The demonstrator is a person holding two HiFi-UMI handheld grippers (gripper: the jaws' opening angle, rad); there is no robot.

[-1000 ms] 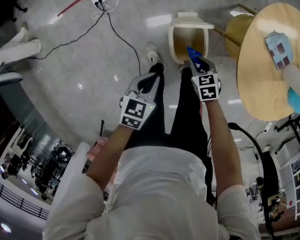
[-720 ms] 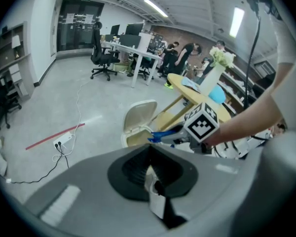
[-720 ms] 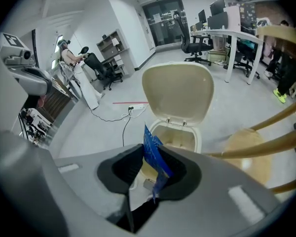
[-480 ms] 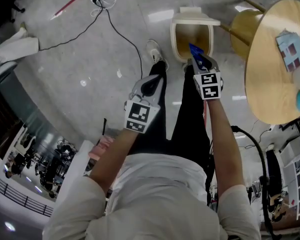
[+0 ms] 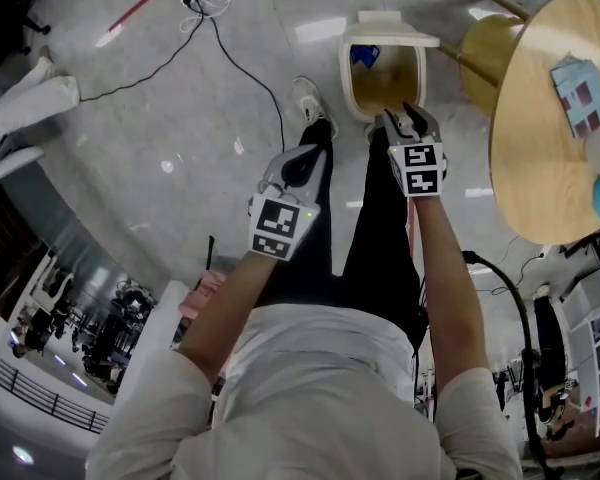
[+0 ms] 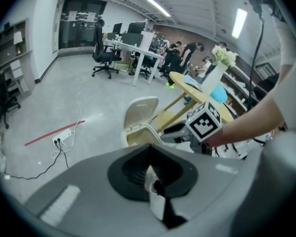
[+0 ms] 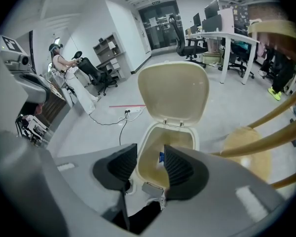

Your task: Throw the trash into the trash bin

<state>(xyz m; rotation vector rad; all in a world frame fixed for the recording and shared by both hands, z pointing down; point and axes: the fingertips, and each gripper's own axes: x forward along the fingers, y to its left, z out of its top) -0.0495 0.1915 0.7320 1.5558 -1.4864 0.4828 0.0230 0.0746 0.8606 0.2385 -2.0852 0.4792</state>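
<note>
Right claw (image 5: pixel 407 118) is hovering over the open bin (image 5: pixel 346 76), its jaws having just been opening and now standing spread with nothing between them. The blue trash (image 5: pixel 363 56) it was pinching half a second ago is now lying inside the bin. Left claw (image 5: pixel 302 158) is hanging pressed together, empty, over the person's leg, about where it was before.

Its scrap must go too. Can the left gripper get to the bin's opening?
Probably yes: the lid stands up, the bin open. The right gripper, jaws just opened and empty, hangs over the near rim, so the left gripper with its white scrap must come in beside it.
</note>
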